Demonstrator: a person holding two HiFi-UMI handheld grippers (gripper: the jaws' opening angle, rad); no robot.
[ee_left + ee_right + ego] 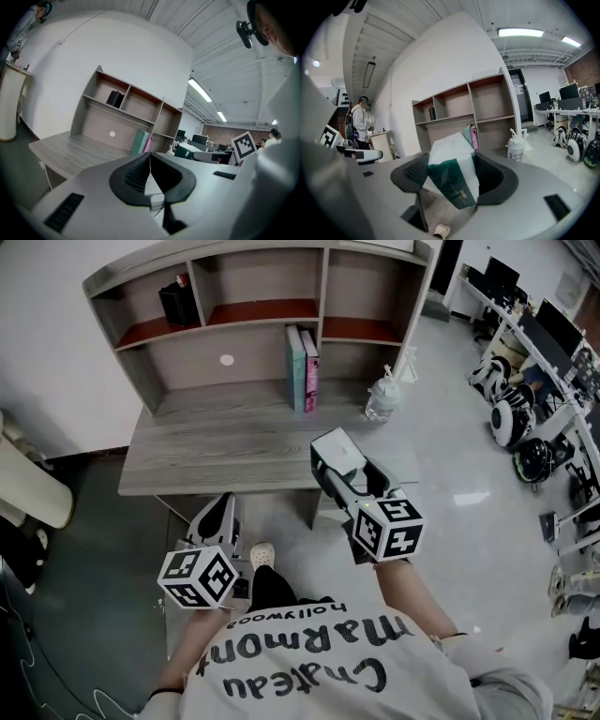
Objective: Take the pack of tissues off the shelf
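Pack of tissues (337, 448): white and green, off the shelf (262, 310), held over the front of the surface (216, 451).
Right claw (454, 171): jaws wide, pads pressed on the pack's sides.
Left claw (149, 161): jaws together, nothing between, held low.
Shelf contents: two upright books (303, 368); a dark item (178, 304), possibly a box.

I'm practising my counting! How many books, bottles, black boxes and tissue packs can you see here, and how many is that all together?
Books: 2 (teal, pink)
Pack of tissues: 1
Plastic bottle: 1
Black box: 1
Total: 5
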